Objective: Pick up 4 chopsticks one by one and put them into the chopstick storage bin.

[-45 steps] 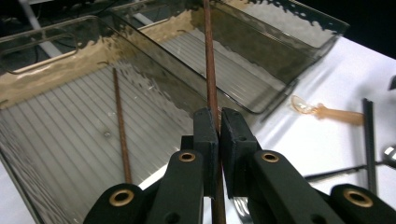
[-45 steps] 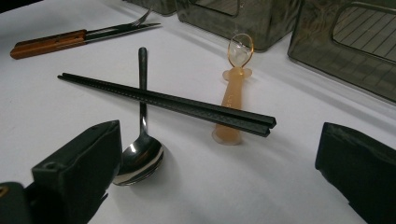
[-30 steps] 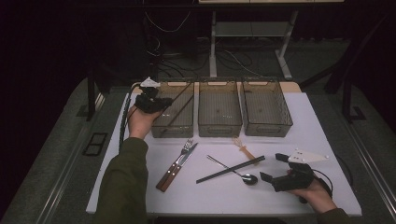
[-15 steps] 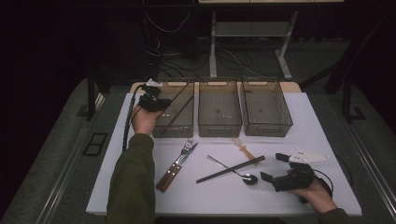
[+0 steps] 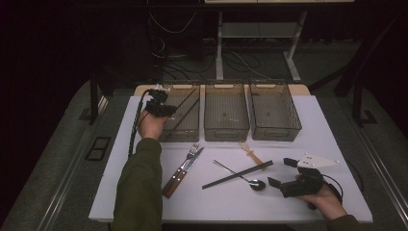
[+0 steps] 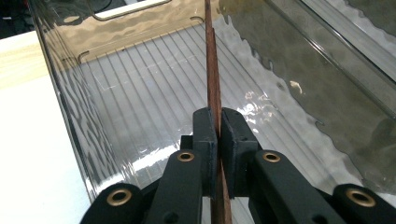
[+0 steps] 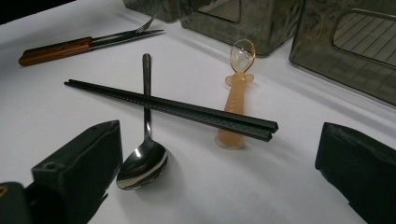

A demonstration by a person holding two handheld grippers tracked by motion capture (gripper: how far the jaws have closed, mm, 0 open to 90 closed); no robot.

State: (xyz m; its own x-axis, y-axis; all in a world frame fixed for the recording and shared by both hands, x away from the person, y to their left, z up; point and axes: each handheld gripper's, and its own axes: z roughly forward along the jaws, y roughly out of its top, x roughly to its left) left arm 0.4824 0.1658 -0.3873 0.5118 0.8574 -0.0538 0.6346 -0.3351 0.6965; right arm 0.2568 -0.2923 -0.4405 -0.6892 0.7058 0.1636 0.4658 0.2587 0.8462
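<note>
My left gripper (image 6: 218, 122) is shut on a thin brown wooden chopstick (image 6: 213, 70), which points ahead into the left smoky clear bin (image 6: 70, 116). From the high view, that gripper (image 5: 161, 108) sits at the near left corner of the left bin (image 5: 185, 134), and the thin stick (image 5: 185, 108) slants across inside it. My right gripper (image 5: 281, 172) rests open on the table at the front right, nothing between its jaws. It (image 7: 219, 163) faces a pair of black chopsticks (image 7: 177, 109), a metal spoon (image 7: 144, 158) and an orange plastic spoon (image 7: 236, 100).
Two more bins, the middle one (image 5: 226, 132) and the right one (image 5: 276, 132), stand in a row at the back. A wooden-handled fork and knife (image 5: 182, 166) lie together left of the black chopsticks (image 5: 238, 174). The person's left sleeve (image 5: 139, 187) crosses the table's front left.
The left hand has sunk a little with the chopstick, lowering it into the left bin. The right hand has stayed put.
</note>
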